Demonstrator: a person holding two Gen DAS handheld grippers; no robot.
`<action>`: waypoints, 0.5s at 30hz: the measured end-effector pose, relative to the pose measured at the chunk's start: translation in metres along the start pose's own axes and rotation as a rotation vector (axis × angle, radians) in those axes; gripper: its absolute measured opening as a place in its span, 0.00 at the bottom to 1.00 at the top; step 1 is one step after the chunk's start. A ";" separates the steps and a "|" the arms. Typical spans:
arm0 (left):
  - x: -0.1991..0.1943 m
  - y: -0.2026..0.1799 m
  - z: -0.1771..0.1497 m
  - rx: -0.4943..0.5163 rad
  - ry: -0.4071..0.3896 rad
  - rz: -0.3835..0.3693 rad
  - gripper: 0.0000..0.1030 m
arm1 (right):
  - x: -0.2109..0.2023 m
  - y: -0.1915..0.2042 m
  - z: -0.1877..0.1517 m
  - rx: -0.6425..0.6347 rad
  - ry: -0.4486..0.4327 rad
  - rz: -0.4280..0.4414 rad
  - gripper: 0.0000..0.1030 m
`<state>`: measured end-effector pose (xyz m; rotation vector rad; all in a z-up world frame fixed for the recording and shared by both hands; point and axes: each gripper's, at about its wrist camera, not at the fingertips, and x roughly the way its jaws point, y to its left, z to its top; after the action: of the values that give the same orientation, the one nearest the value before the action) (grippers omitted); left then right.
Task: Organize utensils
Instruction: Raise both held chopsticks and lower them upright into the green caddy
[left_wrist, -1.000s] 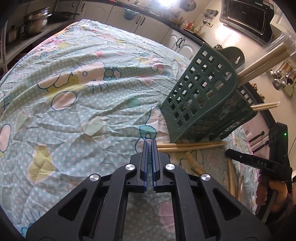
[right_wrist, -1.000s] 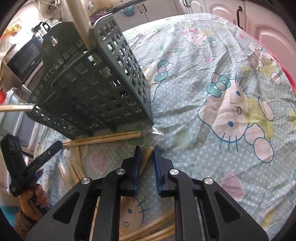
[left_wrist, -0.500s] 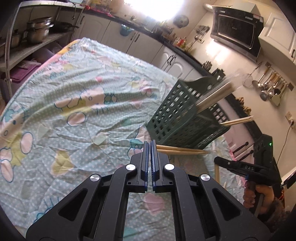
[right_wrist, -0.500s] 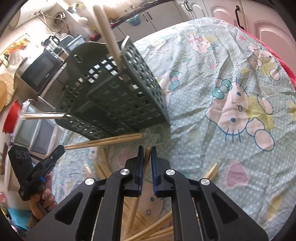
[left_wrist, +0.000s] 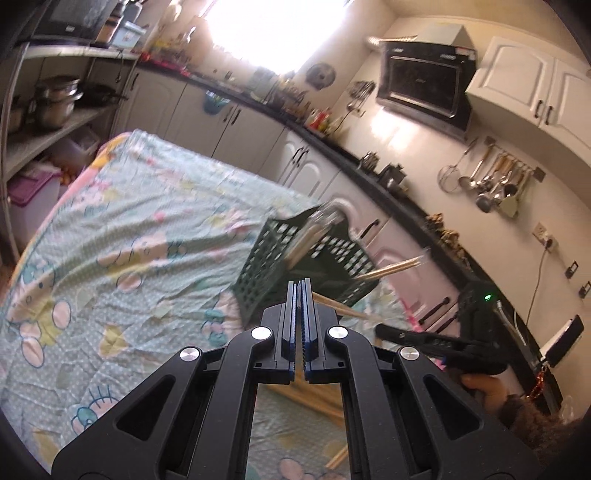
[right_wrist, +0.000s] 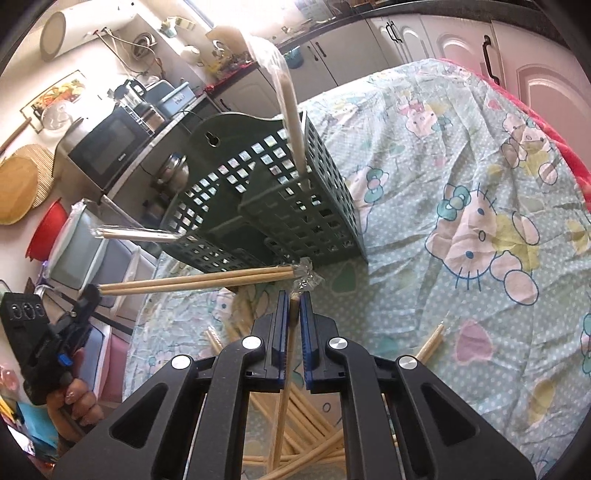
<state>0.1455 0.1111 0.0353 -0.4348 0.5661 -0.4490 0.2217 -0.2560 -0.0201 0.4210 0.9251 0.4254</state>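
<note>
A dark green slotted utensil basket (right_wrist: 280, 206) stands on the Hello Kitty tablecloth (right_wrist: 461, 184); it also shows in the left wrist view (left_wrist: 280, 258). Wrapped chopstick pairs stick out of it (right_wrist: 291, 122). My left gripper (left_wrist: 303, 291) is shut on a plastic-wrapped pair of wooden chopsticks (right_wrist: 199, 282), held in the air beside the basket. My right gripper (right_wrist: 294, 306) is shut on another pair of chopsticks (right_wrist: 284, 387), lifted above the cloth. Several loose chopsticks (right_wrist: 306, 432) lie in a pile below it.
Kitchen counters with cabinets (left_wrist: 229, 122) run behind the table. A microwave (right_wrist: 107, 147) and bowls stand on shelves to the left in the right wrist view. One chopstick pair (right_wrist: 430, 341) lies apart on the cloth to the right.
Both grippers have risen away from the table. The left one lifted its chopstick pair off the cloth. The right gripper closed on a pair and lifted it.
</note>
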 end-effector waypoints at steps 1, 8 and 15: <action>-0.004 -0.004 0.003 0.003 -0.008 -0.007 0.01 | -0.001 0.001 0.001 0.000 -0.002 0.004 0.06; -0.031 -0.031 0.023 0.010 -0.059 -0.086 0.01 | -0.018 0.006 0.005 -0.001 -0.029 0.048 0.06; -0.048 -0.060 0.042 0.067 -0.093 -0.112 0.01 | -0.038 0.020 0.016 -0.026 -0.083 0.092 0.06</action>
<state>0.1179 0.0983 0.1170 -0.4228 0.4366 -0.5508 0.2113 -0.2618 0.0236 0.4555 0.8216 0.4995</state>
